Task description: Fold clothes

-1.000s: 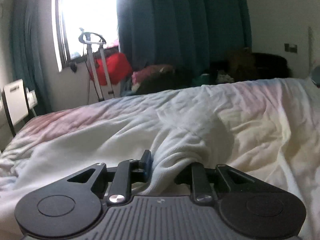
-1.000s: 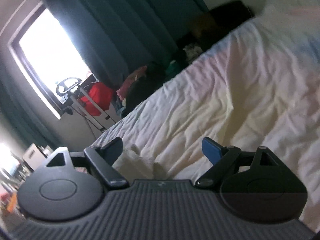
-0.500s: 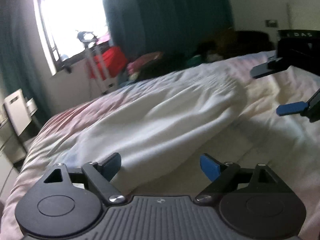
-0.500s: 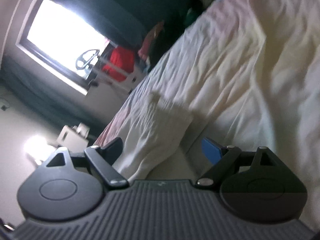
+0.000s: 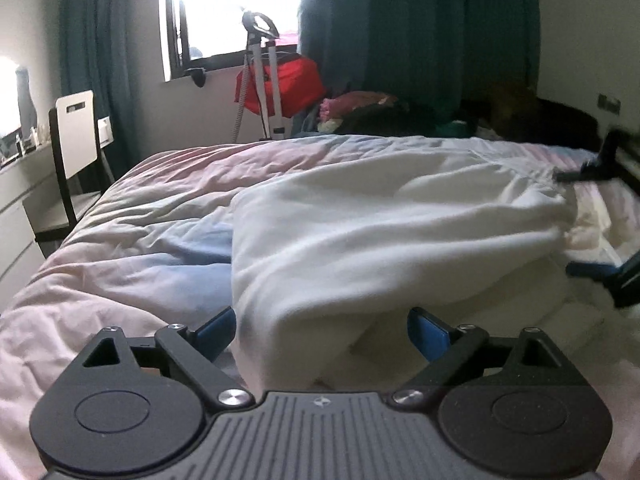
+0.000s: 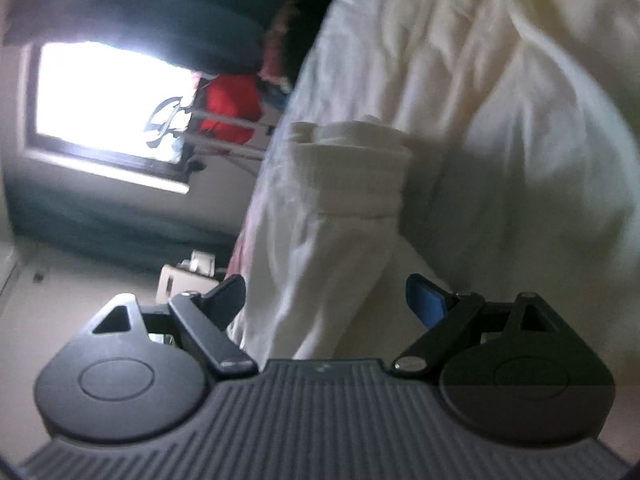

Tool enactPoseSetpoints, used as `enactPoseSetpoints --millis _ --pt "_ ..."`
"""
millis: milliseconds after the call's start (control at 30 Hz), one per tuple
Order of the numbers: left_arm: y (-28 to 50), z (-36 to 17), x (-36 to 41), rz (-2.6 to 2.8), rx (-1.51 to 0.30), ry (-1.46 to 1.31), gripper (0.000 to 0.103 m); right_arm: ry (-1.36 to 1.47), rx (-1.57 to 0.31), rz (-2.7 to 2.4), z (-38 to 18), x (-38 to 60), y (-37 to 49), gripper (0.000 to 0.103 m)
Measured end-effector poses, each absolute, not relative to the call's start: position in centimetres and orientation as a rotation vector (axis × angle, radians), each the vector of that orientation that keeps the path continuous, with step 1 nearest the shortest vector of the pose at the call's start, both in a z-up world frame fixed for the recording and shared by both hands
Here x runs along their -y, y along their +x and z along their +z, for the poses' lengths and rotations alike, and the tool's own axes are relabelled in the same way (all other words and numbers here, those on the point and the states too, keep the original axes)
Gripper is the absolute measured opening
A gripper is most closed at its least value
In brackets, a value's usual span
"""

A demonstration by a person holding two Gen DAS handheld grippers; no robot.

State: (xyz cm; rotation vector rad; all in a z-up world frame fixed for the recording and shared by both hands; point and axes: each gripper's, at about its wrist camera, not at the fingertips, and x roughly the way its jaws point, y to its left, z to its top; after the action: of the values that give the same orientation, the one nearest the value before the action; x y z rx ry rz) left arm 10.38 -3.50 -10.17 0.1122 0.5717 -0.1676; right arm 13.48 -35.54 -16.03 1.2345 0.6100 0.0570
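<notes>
1. The white garment (image 5: 360, 240) lies on the bed (image 5: 140, 248), its long axis running from the left tool (image 5: 320, 330) toward the far right.
2. The left tool's fingers stand apart, the fabric loose between them.
3. The right tool (image 6: 326, 300) is likewise spread, a ribbed cuff (image 6: 352, 168) ahead of it.
4. No writing is legible.

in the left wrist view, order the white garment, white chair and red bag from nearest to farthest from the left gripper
1. White fabric garment, lying between the open left gripper fingers, centre.
2. White-backed chair, left, beside the bed.
3. Red bag, under the window, beyond the bed.
</notes>
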Motion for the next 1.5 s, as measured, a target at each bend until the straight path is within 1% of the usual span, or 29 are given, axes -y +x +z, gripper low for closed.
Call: enactPoseSetpoints --millis 67,100,167,233,267,300,333,400,500,567,767,900,967,1033,1133,1200,1267,1467,1500 --pt "11.1 -10.4 2.9 -0.147 -0.575 0.093 0.094 1.193 -0.6 0.024 -16.5 34.9 14.5 0.089" --pt "11.2 -10.5 2.7 -0.13 -0.568 0.096 0.094 1.172 -0.594 0.021 -16.6 34.7 14.9 0.083" --pt "11.5 -10.7 2.5 -0.102 -0.553 0.1 0.094 1.132 -0.587 0.013 -16.8 34.2 15.5 0.078" --pt "11.7 -10.8 2.5 -0.103 -0.54 0.095 0.094 1.082 -0.571 0.013 -16.5 33.7 15.9 0.069" --pt "11.8 -10.8 2.5 -0.11 -0.538 0.089 0.094 1.048 -0.555 0.021 -16.0 33.4 15.8 0.06" --pt "11.9 -10.8 2.4 -0.116 -0.537 0.083 0.094 1.015 -0.538 0.029 -15.5 33.1 15.7 0.05" --pt "12.0 -10.8 2.3 -0.119 -0.535 0.074 0.094 0.981 -0.522 0.036 -15.0 32.8 15.5 0.046" --pt "12.0 -10.7 2.0 -0.117 -0.529 0.059 0.094 0.914 -0.489 0.051 -14.0 32.2 15.3 0.034" --pt "11.7 -10.4 1.6 -0.116 -0.509 0.063 0.094 0.833 -0.433 0.082 -12.3 31.3 14.7 0.027" --pt "11.4 -10.4 1.8 -0.12 -0.48 0.106 0.095 0.828 -0.401 0.106 -11.4 31.1 13.8 0.026" --pt "10.8 -11.2 2.4 -0.08 -0.422 0.222 0.097 0.86 -0.405 0.096 -11.8 31.0 12.5 0.024" --pt "10.4 -10.8 1.0 -0.019 -0.407 0.149 0.097 0.881 -0.409 0.09 -12.0 31.0 11.6 0.024" --pt "10.0 -10.5 0.2 0.004 -0.407 0.096 0.095 0.892 -0.41 0.087 -12.2 31.0 11.2 0.024" --pt "9.6 -10.3 -0.6 0.029 -0.414 0.043 0.095 0.908 -0.44 0.071 -13.1 30.8 11.0 0.025" --pt "8.8 -10.3 -1.5 0.063 -0.433 -0.02 0.095 0.882 -0.482 0.046 -14.4 30.4 10.8 0.03" --pt "8.6 -10.4 -2.1 0.078 -0.458 -0.061 0.095 0.871 -0.525 0.03 -15.4 30.2 10.9 0.038" --pt "8.7 -10.7 -3.0 0.08 -0.497 -0.121 0.095 0.858 -0.556 0.028 -16.1 29.9 11.1 0.04" --pt "7.8 -10.5 -4.0 0.089 -0.497 -0.192 0.094 0.814 -0.481 0.041 -14.7 29.3 9.8 0.043" --pt "7.9 -10.7 -4.2 0.094 -0.508 -0.203 0.094 0.812 -0.462 0.043 -14.3 29.3 9.4 0.05"
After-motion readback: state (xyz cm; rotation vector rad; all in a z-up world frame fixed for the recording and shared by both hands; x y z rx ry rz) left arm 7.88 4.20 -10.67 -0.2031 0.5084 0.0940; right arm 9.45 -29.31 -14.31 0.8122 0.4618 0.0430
